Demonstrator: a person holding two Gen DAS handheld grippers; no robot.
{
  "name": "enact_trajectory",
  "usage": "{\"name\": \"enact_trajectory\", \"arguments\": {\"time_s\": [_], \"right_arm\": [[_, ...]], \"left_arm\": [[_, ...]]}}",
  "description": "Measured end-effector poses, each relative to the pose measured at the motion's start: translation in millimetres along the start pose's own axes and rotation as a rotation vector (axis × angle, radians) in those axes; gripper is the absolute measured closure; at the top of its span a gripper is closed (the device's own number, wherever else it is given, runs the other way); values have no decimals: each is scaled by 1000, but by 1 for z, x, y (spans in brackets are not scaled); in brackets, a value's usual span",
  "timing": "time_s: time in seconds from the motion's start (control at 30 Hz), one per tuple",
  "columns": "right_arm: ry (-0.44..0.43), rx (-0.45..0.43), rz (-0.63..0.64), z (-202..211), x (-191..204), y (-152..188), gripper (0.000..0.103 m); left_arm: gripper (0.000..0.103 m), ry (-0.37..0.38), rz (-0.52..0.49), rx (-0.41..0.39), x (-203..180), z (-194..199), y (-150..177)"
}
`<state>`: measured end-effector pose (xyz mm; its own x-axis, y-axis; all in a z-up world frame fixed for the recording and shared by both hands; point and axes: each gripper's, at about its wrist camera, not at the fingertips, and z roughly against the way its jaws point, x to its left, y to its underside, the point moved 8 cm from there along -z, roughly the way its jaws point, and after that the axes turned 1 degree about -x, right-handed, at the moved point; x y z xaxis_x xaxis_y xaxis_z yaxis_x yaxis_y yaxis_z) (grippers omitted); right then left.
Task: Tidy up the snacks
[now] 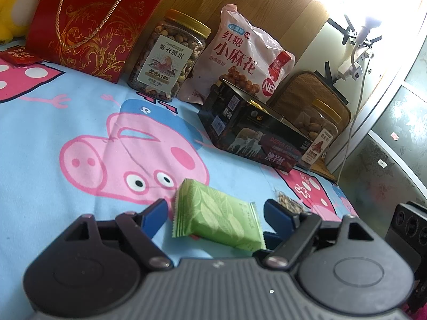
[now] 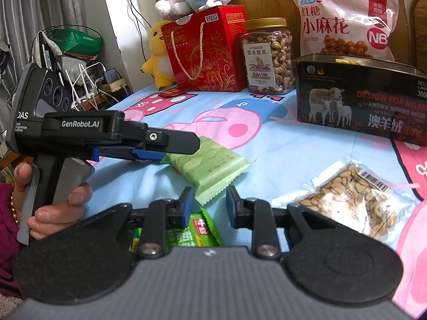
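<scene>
The left gripper [image 1: 216, 208] stands with its jaws spread and released around the green snack packet [image 1: 217, 214], which lies flat on the cartoon bedsheet [image 1: 53, 133] — closing on the slack wrapper alone could let it slide out or crumple. The right gripper [image 2: 209, 204] holds nothing, its jaws parted just short of the packet's crimped end, above a green-and-red wrapper [image 2: 198, 233], so the two tools could collide. Near by lie a clear bag of nuts [image 2: 352, 200] and the black tin [image 2: 365, 101] — the likely snags.
</scene>
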<state>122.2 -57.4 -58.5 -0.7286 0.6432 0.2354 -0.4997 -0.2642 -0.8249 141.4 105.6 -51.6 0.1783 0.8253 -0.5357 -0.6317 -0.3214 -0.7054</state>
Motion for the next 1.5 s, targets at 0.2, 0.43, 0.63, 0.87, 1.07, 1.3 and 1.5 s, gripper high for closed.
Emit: {"name": "enact_trajectory", "arguments": {"time_s": [0.2, 0.43, 0.63, 0.87, 1.07, 1.3, 1.5], "right_arm": [[0, 0, 0, 0, 0, 0, 73], [1, -1, -1, 0, 0, 0, 73], [1, -1, -1, 0, 0, 0, 72], [1, -1, -1, 0, 0, 0, 72], [1, -1, -1, 0, 0, 0, 72], [1, -2, -2, 0, 0, 1, 72], [1, -2, -1, 0, 0, 1, 72]], "left_arm": [[21, 1, 3, -2, 0, 0, -1], [21, 2, 2, -2, 1, 0, 0], [21, 3, 8, -4, 0, 1, -1], [21, 2, 15, -6, 0, 0, 0], [21, 3, 13, -6, 1, 0, -1], [21, 3, 11, -7, 0, 0, 1], [21, 3, 11, -7, 0, 0, 1]]}}
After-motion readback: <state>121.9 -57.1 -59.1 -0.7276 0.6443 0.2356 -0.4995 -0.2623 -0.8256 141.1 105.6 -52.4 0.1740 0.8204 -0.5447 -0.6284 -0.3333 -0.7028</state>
